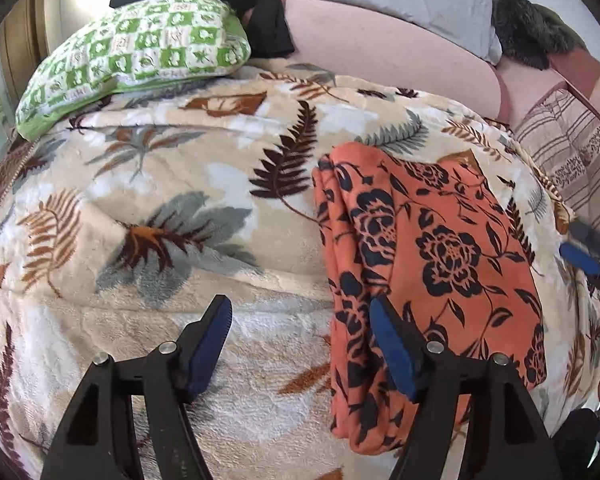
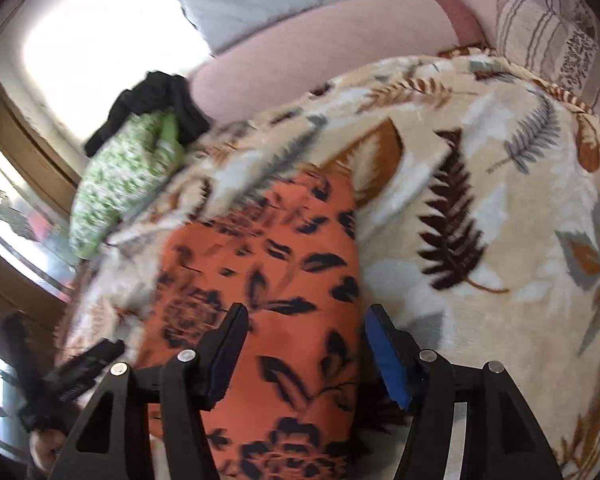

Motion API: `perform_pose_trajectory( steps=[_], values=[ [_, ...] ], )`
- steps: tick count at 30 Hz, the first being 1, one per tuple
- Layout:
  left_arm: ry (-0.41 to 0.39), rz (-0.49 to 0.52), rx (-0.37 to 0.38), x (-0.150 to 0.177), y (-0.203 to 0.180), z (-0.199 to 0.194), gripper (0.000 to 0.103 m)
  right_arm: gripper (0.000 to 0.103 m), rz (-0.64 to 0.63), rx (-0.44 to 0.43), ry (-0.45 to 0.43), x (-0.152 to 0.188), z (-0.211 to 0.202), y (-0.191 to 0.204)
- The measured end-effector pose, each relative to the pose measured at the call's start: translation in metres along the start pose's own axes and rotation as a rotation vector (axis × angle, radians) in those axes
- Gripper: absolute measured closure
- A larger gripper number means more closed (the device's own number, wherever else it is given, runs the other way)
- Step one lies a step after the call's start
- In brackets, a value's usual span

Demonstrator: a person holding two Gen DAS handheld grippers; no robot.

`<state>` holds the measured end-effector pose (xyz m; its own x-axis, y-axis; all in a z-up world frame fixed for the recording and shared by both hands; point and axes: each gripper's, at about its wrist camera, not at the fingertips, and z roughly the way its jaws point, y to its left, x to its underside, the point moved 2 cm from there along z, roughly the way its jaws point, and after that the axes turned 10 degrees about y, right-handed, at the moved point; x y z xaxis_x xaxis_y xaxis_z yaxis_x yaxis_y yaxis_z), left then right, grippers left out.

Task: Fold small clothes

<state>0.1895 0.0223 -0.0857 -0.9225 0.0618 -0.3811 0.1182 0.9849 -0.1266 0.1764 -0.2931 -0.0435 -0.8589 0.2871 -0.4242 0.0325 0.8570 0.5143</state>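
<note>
One orange garment (image 1: 428,256), folded long, on the blanket (image 1: 172,184), long axis running away from both grippers; left gripper (image 1: 300,340) and right gripper (image 2: 304,344) fingers spread, empty, right nearer.

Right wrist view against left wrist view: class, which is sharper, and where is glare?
Left wrist view: sharp, the orange floral garment crisp, fisheye bending the edges. Right wrist view: motion-smeared, the green checked pillow streaked, the bright window blown out to white.

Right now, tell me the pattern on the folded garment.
Orange with dark navy flowers and leaves; sharpest in the left wrist view.
</note>
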Motion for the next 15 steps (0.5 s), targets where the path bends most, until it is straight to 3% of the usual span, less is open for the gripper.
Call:
perform_pose_trajectory(
  steps=[2,3,4,6,13,15],
  values=[
    [0.041,0.021,-0.053,0.005,0.0,0.017,0.031,0.021,-0.013,-0.105,0.011,-0.004,0.006,0.014],
    [0.055,0.033,-0.102,0.008,-0.001,0.024,0.031,0.018,-0.012,-0.117,0.021,-0.005,0.016,0.014],
    [0.064,0.046,-0.123,0.011,-0.002,0.028,0.03,0.015,0.002,-0.088,0.051,-0.003,0.033,0.009],
    [0.053,0.046,-0.101,0.013,-0.002,0.025,0.03,0.015,0.093,0.005,0.191,0.008,0.07,-0.012],
    [0.055,0.037,-0.078,0.014,0.003,0.025,0.027,0.015,0.04,-0.045,0.066,-0.023,0.051,0.006],
    [0.055,0.024,-0.072,0.015,0.006,0.026,0.024,0.015,0.064,-0.041,0.066,-0.035,0.051,-0.002]
  ],
)
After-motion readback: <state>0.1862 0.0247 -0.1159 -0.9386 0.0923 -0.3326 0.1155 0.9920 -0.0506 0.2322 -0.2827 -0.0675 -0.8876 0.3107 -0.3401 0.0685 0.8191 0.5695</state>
